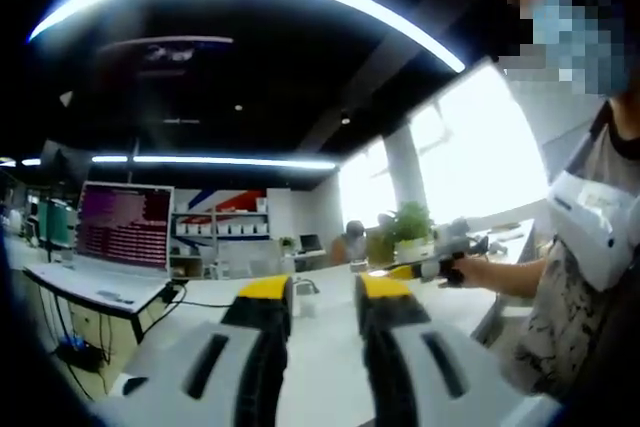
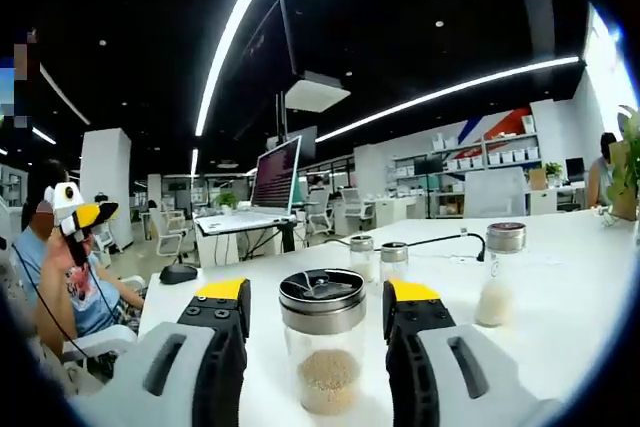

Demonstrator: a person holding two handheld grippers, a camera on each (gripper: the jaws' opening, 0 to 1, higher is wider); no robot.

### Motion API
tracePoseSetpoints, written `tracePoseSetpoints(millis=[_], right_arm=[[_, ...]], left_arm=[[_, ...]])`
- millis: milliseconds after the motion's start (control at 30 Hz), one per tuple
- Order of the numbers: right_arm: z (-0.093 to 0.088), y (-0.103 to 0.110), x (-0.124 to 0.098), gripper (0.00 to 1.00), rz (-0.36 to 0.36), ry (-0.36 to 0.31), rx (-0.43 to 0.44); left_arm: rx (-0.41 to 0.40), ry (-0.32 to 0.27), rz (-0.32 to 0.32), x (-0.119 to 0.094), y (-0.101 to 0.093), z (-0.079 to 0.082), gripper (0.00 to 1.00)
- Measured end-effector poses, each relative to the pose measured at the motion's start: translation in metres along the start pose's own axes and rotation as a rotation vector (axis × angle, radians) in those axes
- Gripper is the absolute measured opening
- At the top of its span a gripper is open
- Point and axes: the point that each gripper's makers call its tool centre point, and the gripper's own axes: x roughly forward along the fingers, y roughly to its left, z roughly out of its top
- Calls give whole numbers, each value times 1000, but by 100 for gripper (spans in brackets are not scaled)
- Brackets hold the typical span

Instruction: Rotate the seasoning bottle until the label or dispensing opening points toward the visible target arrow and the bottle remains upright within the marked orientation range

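A glass seasoning bottle with a metal lid and pale grains inside stands upright on the white table. My right gripper is open, with one yellow-tipped jaw on each side of the bottle and a small gap on both sides. In the left gripper view, my left gripper is open above the table with nothing between its jaws. The right gripper appears there in a person's hand. The left gripper is raised at the far left of the right gripper view.
Two small shakers and a taller jar stand behind the bottle, with a black cable beyond. A mouse lies by the table's left edge. A laptop sits on a nearby desk. The person's torso is close on the right.
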Motion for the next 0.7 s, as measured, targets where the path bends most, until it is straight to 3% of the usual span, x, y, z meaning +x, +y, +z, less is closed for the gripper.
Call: tracePoseSetpoints(millis=[233, 300, 333, 533, 700], right_arm=[[-3, 4, 9, 53, -7, 26, 3], [-1, 2, 10, 47, -8, 21, -2], [-2, 2, 10, 40, -1, 31, -9], [-1, 4, 9, 38, 30, 51, -13], [-2, 8, 9, 38, 127, 72, 4]], left_arm=[[-1, -8, 17, -3, 6, 2, 27], [-4, -4, 19, -3, 8, 1, 27], [-4, -1, 20, -2, 9, 0, 27], [-10, 6, 14, -1, 9, -3, 27], [-9, 5, 13, -1, 9, -2, 27]])
